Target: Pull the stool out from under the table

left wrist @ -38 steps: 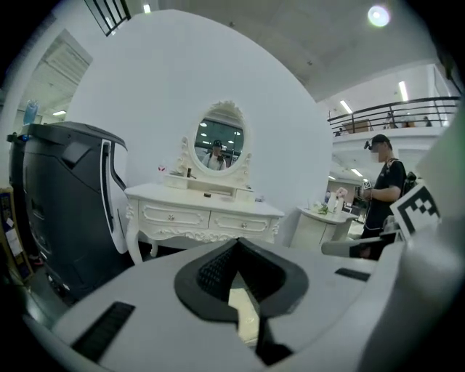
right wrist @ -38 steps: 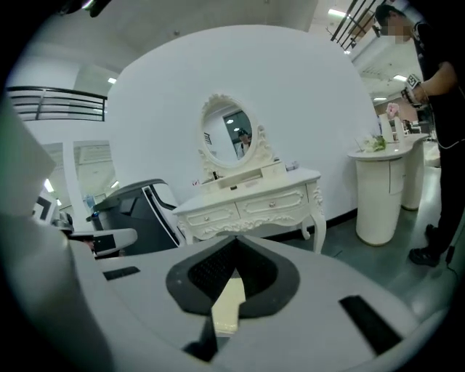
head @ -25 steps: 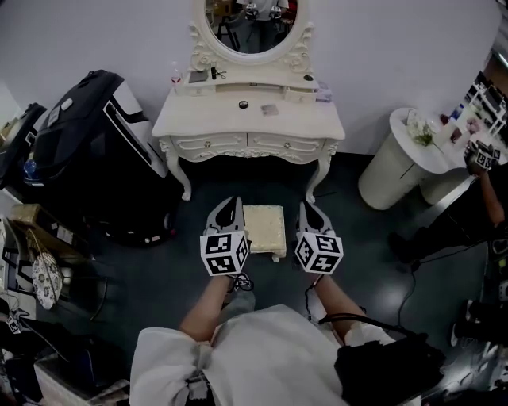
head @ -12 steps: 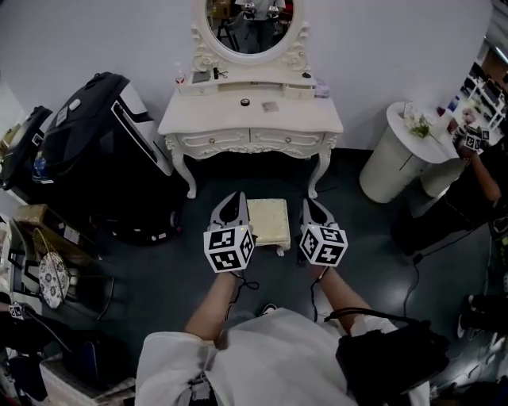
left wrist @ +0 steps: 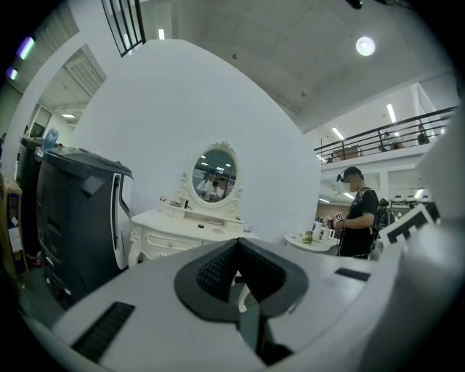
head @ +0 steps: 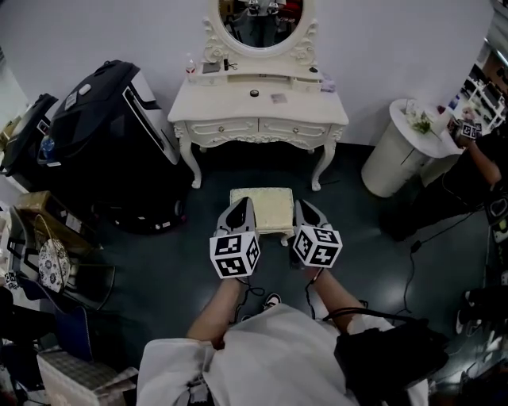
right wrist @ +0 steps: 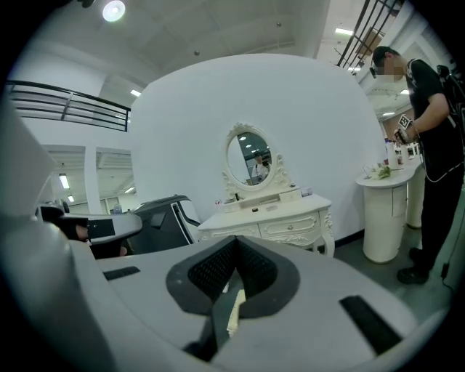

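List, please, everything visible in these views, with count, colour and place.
white carved dressing table: one, white, against the back wall
oval white-framed mirror: one, white frame, atop the table
cream cushioned square stool: one, cream, in front of the table
bulky black-and-white chair-like unit: one, left of the table
white round pedestal stand: one, white, right of the table
bystander in black clothes: one, far right
left hand-held gripper: one, grey, shut, beside stool's left edge
right hand-held gripper: one, grey, shut, beside stool's right edge
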### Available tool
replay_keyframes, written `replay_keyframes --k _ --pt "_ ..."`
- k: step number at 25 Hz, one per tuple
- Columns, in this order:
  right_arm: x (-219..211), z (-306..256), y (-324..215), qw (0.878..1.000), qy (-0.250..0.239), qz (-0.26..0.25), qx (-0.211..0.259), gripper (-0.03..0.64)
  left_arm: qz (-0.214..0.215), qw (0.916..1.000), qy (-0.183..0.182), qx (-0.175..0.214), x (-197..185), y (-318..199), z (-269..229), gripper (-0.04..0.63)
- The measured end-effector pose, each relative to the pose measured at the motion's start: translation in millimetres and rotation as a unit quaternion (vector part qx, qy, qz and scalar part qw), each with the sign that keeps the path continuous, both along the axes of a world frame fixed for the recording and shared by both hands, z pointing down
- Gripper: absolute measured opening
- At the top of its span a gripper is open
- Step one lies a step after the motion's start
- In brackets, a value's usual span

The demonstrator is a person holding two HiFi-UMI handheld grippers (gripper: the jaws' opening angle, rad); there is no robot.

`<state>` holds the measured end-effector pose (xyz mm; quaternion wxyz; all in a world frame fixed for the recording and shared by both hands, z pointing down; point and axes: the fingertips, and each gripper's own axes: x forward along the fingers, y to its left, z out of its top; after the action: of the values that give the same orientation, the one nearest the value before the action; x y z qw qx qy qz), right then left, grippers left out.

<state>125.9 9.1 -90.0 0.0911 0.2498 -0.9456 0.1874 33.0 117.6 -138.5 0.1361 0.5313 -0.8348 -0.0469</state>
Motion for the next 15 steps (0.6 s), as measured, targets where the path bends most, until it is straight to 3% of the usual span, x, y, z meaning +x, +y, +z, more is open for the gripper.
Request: replay_keyframes --k 6,15 --pt "8.4 6.0 37.9 1.000 0.007 -0.004 -0.007 0.000 -0.013 0.9997 0.019 -0.012 10.3 36.2 16.9 0.009" --pt "14.4 6.5 46.4 1.000 0.007 0.001 -0.008 0.000 -0.018 0.9998 0.009 -0.009 14.3 54.1 13.7 0.009"
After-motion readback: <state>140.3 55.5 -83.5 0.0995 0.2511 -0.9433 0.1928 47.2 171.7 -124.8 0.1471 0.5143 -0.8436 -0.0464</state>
